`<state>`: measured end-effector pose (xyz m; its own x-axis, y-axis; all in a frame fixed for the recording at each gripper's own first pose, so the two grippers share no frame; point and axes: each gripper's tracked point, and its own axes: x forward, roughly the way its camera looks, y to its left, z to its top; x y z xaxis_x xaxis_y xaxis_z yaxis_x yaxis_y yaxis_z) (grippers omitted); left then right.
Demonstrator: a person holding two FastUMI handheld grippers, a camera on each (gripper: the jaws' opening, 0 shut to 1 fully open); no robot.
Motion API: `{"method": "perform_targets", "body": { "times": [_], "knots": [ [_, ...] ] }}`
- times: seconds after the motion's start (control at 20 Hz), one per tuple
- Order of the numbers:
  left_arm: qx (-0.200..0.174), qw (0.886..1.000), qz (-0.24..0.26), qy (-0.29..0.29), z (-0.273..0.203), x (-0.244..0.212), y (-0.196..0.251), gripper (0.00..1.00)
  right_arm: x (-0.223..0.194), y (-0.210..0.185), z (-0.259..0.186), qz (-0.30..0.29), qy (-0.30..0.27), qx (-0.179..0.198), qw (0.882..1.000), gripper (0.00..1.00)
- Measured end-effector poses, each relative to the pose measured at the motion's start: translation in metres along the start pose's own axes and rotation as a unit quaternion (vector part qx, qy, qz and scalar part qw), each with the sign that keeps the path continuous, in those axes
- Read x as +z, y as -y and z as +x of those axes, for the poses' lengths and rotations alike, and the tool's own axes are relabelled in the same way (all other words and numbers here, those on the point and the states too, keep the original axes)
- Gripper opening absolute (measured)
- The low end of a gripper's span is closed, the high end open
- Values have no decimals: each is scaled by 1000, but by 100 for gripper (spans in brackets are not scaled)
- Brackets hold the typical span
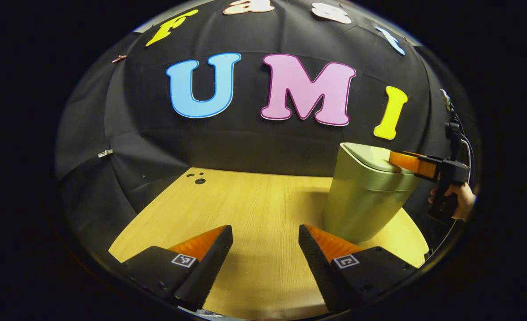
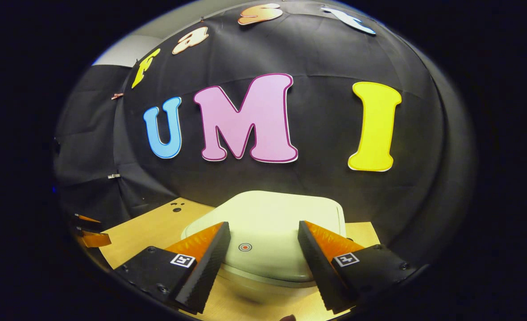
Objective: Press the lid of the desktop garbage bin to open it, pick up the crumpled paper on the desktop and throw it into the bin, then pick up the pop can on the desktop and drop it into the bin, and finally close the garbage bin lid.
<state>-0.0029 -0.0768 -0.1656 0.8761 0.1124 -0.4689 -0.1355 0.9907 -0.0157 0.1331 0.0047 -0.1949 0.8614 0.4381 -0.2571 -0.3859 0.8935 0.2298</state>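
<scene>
Standing on the right side of the smooth light wooden table (image 1: 254, 200): a pale green plastic bin (image 1: 363, 200) with rounded corners, lid (image 2: 267, 223) lying shut. In the left gripper view, showing the bin's tall side, with the right gripper (image 1: 406, 161) resting at the lid's edge, held by a hand (image 1: 462, 198). In the right gripper view, looking down on the flat lid and its small red round button (image 2: 245, 247), sitting between the right gripper's spread fingers, pinching nothing. Hovering over bare wood: the left gripper (image 1: 265, 238), fingers spread, holding nothing.

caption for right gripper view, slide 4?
Right gripper open above the garbage bin's closed lid, fingers flanking its round button.
</scene>
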Motion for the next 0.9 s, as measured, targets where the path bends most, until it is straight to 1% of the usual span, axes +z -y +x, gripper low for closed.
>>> {"method": "perform_targets", "body": {
  "times": [0.15, 0.25, 0.4, 0.6, 0.65, 0.8, 0.9],
  "knots": [
    [3, 1000, -2, 0, 1, -1, 1, 95, -4, 1, -1, 15, 12, -1, 1000, 97],
    [4, 1000, -2, 0, 2, 1, 0, 95, -6, 1, -2, 7, 21, 4, 1000, 97],
    [4, 1000, 1, 3, 2, 3, 3, 95, -11, 1, 1, -6, 15, 3, 1000, 98],
    [1, 1000, 5, 8, -2, 5, 6, 96, 2, 0, 0, 2, 39, 6, 999, 97],
    [1, 1000, 6, 9, -2, 4, 5, 96, 1, 0, -3, 0, 38, 7, 999, 96],
    [2, 1000, 1, 10, -5, 5, 3, 96, 5, -5, -10, -17, 42, 12, 999, 96],
    [1, 1000, 0, 10, -7, 3, 2, 96, 13, -9, -16, -24, 54, 17, 998, 96]
  ]
}}
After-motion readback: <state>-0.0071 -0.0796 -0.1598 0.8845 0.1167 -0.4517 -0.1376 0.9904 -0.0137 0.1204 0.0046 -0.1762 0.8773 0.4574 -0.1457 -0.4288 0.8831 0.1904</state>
